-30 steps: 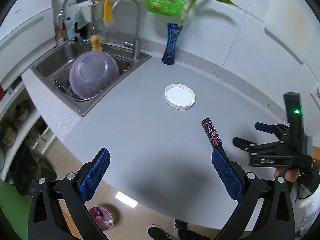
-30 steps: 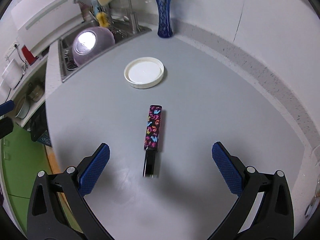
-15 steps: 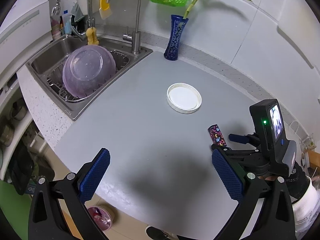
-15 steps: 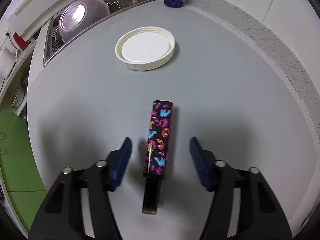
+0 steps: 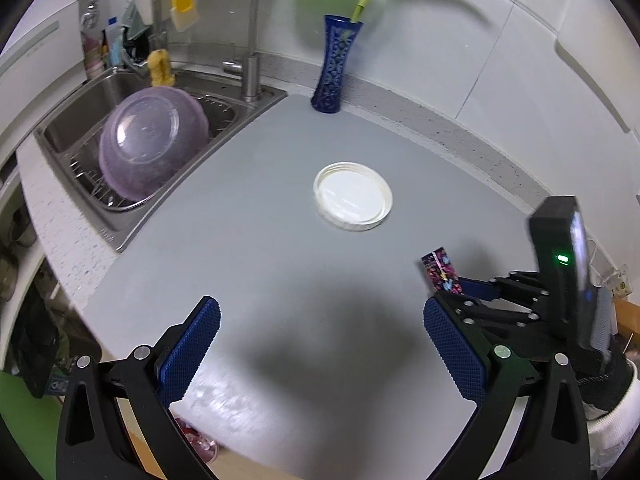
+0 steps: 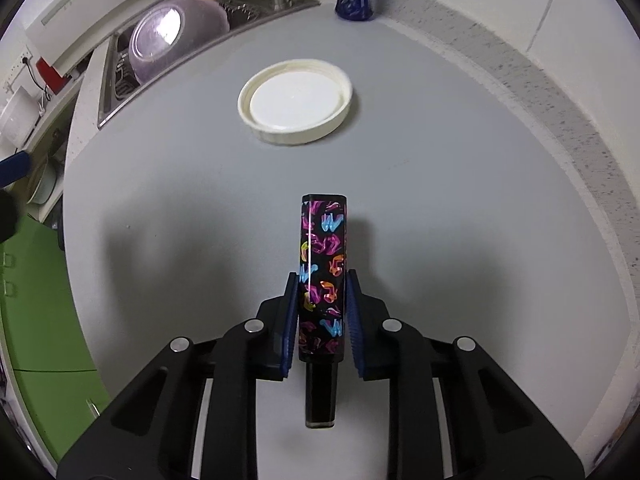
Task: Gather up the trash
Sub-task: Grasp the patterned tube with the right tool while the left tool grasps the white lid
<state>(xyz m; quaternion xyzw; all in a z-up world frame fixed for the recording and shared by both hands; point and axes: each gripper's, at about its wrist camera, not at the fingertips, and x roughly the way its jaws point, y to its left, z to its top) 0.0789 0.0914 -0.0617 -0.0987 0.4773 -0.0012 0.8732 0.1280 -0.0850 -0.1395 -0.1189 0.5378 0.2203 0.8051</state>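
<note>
A black tube with colourful letter print (image 6: 322,264) lies on the grey counter (image 6: 460,200). My right gripper (image 6: 322,292) is shut on it, blue pads against both its sides. The tube also shows in the left wrist view (image 5: 440,272), its near end hidden behind the right gripper (image 5: 460,286). A white round lid (image 6: 296,100) lies upturned on the counter beyond the tube; it also shows in the left wrist view (image 5: 353,202). My left gripper (image 5: 320,344) is open and empty above the counter's near edge.
A steel sink (image 5: 76,120) with a purple bowl (image 5: 152,144) in a rack is at the left. A blue vase (image 5: 334,64) with a plant stands at the back wall. A pink bin (image 5: 200,446) shows on the floor below the counter edge.
My right gripper moved in over the tube and closed on it from wide open. My left gripper moved slightly forward and stayed open.
</note>
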